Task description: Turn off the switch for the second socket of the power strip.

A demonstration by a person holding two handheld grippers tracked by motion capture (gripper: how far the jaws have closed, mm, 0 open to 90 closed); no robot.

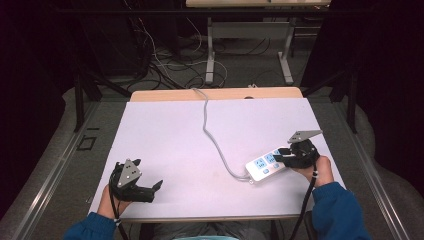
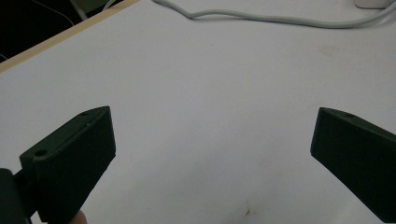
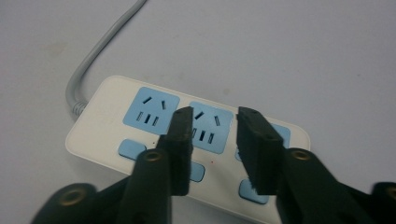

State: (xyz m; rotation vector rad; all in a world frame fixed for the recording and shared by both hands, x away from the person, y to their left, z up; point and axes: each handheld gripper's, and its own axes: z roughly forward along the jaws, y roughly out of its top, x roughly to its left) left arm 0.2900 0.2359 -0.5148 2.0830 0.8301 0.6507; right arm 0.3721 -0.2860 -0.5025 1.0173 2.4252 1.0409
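Note:
A white power strip (image 1: 261, 168) with blue sockets and blue switches lies on the right side of the white table top (image 1: 170, 145). Its grey cable (image 1: 212, 137) runs toward the far edge. In the high view my right gripper (image 1: 279, 154) sits over the strip's right end. In the right gripper view my right gripper (image 3: 215, 114) hovers just above the strip (image 3: 107, 126), jaws a little apart over the middle socket, nothing between them. My left gripper (image 1: 156, 191) rests near the front left, wide open and empty. In the left gripper view my left gripper (image 2: 212, 126) faces bare table, the cable (image 2: 280, 19) beyond.
A wooden strip (image 1: 215, 94) borders the table's far edge, where the cable drops off. Beyond it stand the metal legs of another desk (image 1: 211, 55), with loose wires on the floor (image 1: 165, 65). Dark curtains close both sides.

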